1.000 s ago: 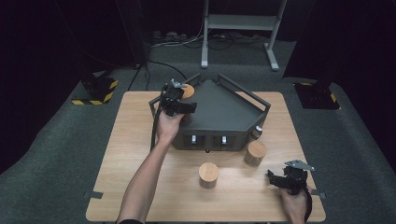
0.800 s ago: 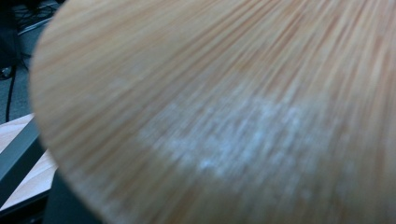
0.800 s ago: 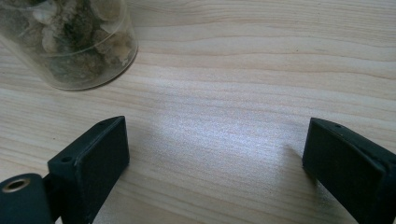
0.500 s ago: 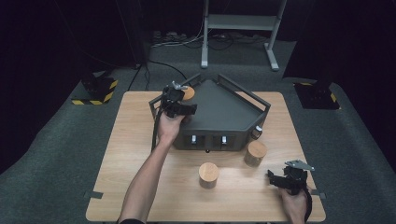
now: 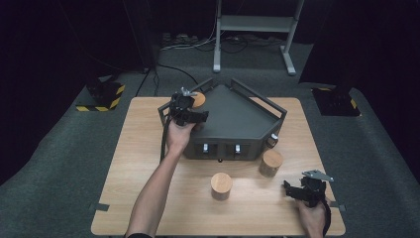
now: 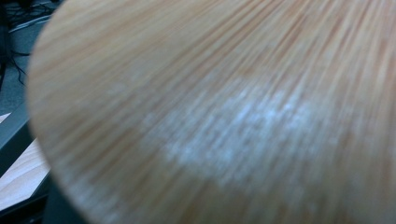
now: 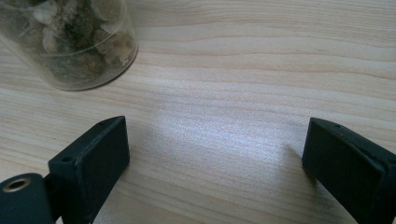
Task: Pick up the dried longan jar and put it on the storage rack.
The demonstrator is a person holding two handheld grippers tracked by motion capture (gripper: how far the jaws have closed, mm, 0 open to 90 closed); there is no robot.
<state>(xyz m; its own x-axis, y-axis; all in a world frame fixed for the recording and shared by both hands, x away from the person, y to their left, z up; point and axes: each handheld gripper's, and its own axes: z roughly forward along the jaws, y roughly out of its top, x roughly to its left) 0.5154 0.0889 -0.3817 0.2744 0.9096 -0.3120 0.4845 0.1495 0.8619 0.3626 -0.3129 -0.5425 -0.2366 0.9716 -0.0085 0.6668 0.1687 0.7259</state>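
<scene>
Obs., last second: you made no measurable move. Left gripper (image 5: 195, 113) reads at the same spot against the round pale-wood lid (image 5: 198, 99), by the dark grey five-sided metal box (image 5: 233, 119); right gripper (image 5: 292, 188) unshifted on the light wooden table (image 5: 138, 148)

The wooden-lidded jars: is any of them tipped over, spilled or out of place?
Nothing stands out. Two jars stand upright on the table, and the third jar is at the left gripper beside the grey box. No spill shows.
</scene>
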